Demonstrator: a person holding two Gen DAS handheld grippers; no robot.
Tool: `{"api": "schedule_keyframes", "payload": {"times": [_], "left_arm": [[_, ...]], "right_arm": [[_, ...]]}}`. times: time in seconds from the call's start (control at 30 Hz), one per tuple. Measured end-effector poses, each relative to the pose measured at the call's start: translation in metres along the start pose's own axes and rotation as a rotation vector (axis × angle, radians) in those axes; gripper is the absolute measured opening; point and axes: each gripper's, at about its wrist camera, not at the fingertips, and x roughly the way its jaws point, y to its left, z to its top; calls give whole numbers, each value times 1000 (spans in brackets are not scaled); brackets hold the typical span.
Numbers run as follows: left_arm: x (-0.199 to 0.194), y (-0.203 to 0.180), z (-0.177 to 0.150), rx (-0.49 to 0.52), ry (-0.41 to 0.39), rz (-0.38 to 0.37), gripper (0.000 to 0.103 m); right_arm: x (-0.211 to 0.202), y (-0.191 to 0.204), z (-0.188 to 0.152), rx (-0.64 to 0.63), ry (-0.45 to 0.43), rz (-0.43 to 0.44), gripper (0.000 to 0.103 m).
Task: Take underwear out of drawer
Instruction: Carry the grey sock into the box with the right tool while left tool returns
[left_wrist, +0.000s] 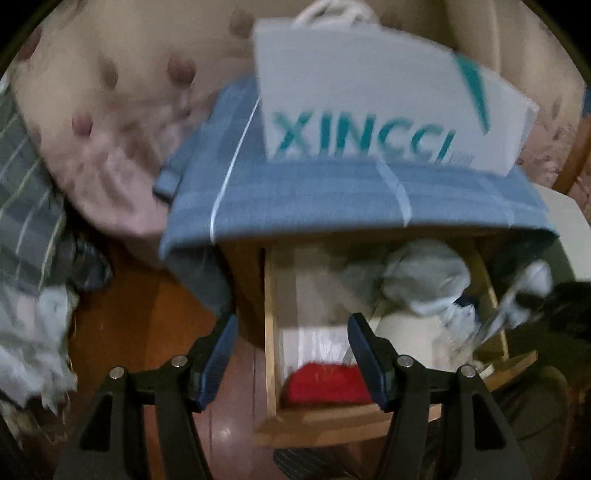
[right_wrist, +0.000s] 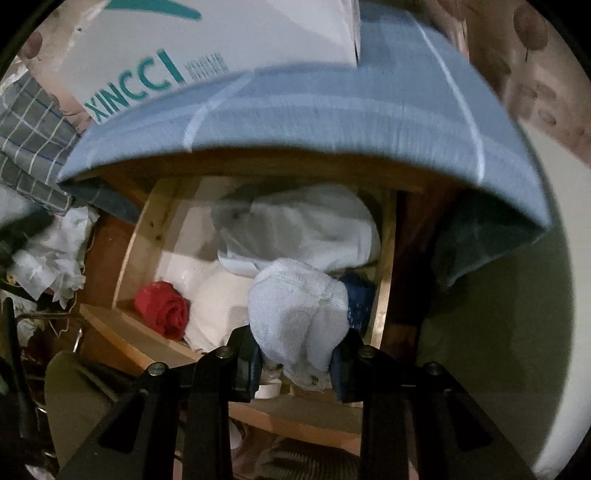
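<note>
Right gripper (right_wrist: 297, 360) pinches a pale blue waffle-knit underwear bundle (right_wrist: 295, 314) above the open light-wood drawer (right_wrist: 136, 236). Left gripper (left_wrist: 291, 360) spread wide, empty, over the drawer's front edge near a rolled red fuzzy cloth (left_wrist: 323, 382). Blue striped fabric (left_wrist: 332, 192) drapes the cabinet top.

One open wooden drawer (right_wrist: 384, 266). Inside the drawer: one red rolled cloth (right_wrist: 162, 308), one dark blue piece (right_wrist: 360, 301), two pale bundles (right_wrist: 306, 229), (right_wrist: 299, 310). Above the drawer: one blue cloth (right_wrist: 332, 110), one white paper bag (left_wrist: 369, 96). Two grippers (left_wrist: 291, 354), (right_wrist: 297, 363).
</note>
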Motion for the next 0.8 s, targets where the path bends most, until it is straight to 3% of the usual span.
{"api": "schedule_keyframes", "payload": {"times": [0.2,0.4,0.5,0.67,0.8], "left_arm": [[22,-2,-32,-52,14,0,64],[23,-5,-39,-72,-13,-6,64],[22,-4,-40,-96,-24,-15,64],[24,2,-41,-136,-20,13,64],[25,8,-43,-162,-22,8,64]], "right_arm": [[-62,15,35,-55,-103,17,27],[-159,43,99,-119,-316,42,27],[-188,56,129,-149,-403,21,27],[-185,68,185,-142,-443,-31,27],[-151,63,212,-103,-384,-71,28]]}}
